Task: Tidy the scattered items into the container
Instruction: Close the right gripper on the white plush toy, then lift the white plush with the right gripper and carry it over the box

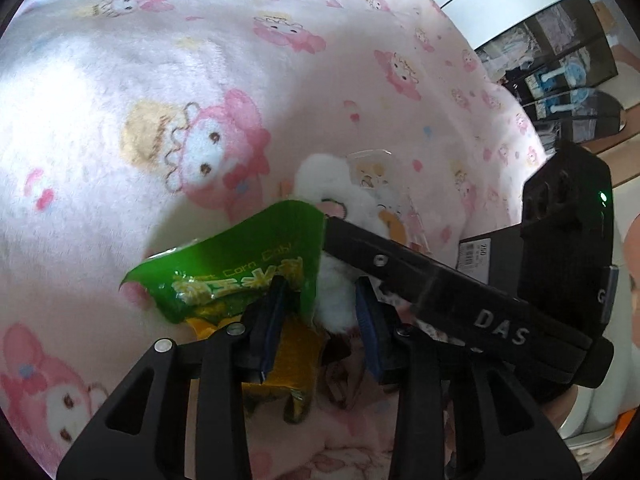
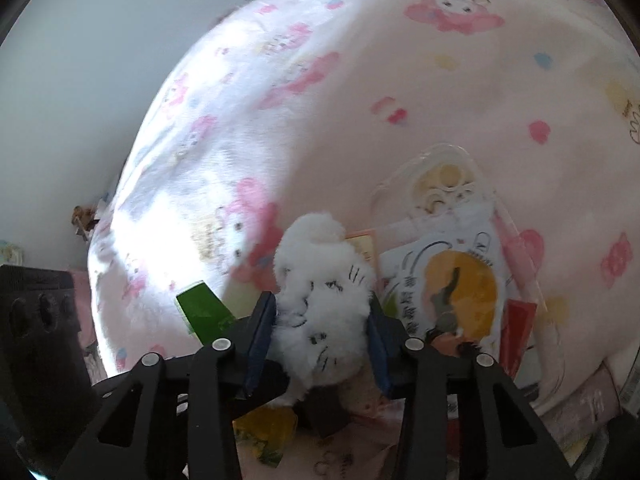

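A green and yellow corn snack packet [image 1: 240,264] lies on the pink blanket, its yellow end between the pads of my left gripper [image 1: 320,292]. Those pads stand apart and do not squeeze it, so the gripper is open. A white plush toy [image 2: 320,300] sits between the blue pads of my right gripper [image 2: 320,304], which press on both its sides. In the left wrist view the right gripper's finger [image 1: 384,258] crosses from the right and reaches the plush [image 1: 340,304]. A corner of the packet [image 2: 200,308] shows beside the plush.
The pink cartoon-print blanket [image 1: 160,80] covers the whole surface. A clear phone case [image 2: 440,184], a printed card [image 2: 452,280] and a red packet [image 2: 516,328] lie right of the plush. Pink patterned fabric [image 1: 344,432] lies below both grippers. Dark shelves [image 1: 568,64] stand at the far right.
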